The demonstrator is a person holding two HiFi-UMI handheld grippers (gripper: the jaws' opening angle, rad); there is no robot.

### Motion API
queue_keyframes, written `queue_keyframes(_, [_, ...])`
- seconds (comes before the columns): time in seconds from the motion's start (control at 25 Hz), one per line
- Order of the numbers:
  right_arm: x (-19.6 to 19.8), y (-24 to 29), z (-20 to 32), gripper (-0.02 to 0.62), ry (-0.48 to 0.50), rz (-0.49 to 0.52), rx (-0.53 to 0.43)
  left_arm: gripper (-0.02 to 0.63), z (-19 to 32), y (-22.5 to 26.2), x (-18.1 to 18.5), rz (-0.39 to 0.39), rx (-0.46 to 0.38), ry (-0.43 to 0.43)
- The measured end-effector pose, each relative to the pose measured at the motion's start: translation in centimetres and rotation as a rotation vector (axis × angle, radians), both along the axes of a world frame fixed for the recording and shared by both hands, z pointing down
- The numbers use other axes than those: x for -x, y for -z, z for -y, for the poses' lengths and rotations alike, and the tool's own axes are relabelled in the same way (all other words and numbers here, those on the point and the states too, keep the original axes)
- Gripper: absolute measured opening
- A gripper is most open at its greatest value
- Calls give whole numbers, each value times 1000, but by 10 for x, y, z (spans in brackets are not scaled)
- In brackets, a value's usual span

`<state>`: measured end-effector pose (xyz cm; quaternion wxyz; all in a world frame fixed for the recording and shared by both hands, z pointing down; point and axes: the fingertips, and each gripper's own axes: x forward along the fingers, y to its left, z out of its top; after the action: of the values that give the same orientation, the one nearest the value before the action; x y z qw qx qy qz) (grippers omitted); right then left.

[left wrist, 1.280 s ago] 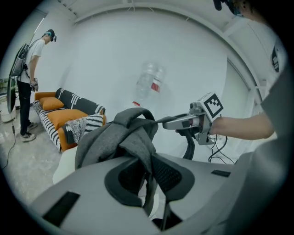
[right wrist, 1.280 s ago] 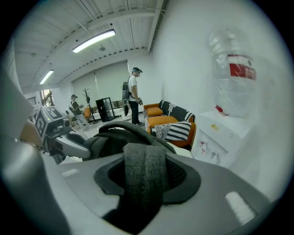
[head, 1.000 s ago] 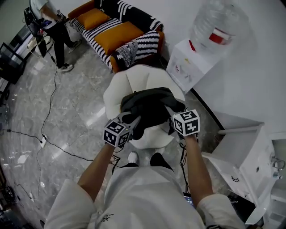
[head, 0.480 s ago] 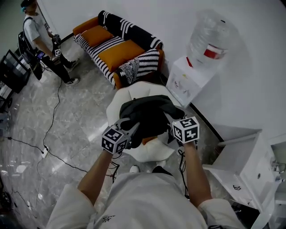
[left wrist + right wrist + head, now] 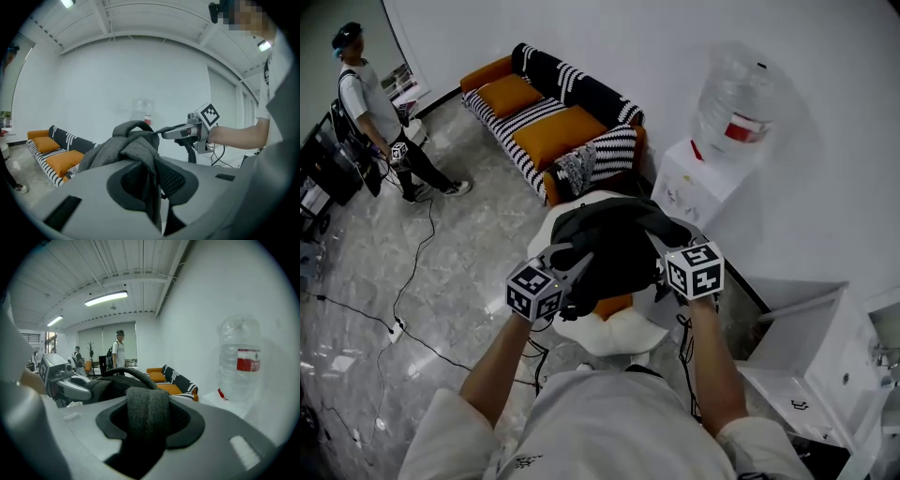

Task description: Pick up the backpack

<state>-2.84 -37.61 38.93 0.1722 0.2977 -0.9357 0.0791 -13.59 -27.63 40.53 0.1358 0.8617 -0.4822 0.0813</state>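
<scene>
A dark grey backpack [image 5: 614, 244] hangs in the air between both grippers, lifted above a round white chair [image 5: 619, 328]. My left gripper [image 5: 574, 267] is shut on a fold of its grey fabric [image 5: 140, 154] at the pack's left side. My right gripper [image 5: 659, 253] is shut on a wide grey strap [image 5: 146, 420] that runs down between its jaws. The top carry handle [image 5: 129, 373] arches above the pack. In the left gripper view the right gripper [image 5: 161, 134] reaches in from the right.
An orange and black-and-white striped sofa [image 5: 553, 117] stands behind the chair. A white water dispenser [image 5: 698, 183] with a large bottle [image 5: 741, 94] is against the wall at right. A person [image 5: 370, 112] stands at far left. Cables [image 5: 403, 309] cross the marble floor. White furniture [image 5: 825, 366] sits at lower right.
Both grippers rose together with the backpack, which came up off the white chair's seat; more of the chair shows below it now. The person at the left walked further away.
</scene>
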Motion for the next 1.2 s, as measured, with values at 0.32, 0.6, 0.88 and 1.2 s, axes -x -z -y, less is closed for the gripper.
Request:
queue_keyframes(0.32, [8,43,10,163,10,32,-62,43,9,46,7,22,-85,-27])
queue_keyframes(0.6, [13,75,19,163,14,65,-107,43,20,80,14,35,-158,-31])
queue_keyframes(0.88, [18,114,27,163,13,100,-162,43,28,119,16,45,-229,-40])
queue_keyframes(1.2, [21,153,34,164,18,131,-213,43,34,157,20,41,-289,-55])
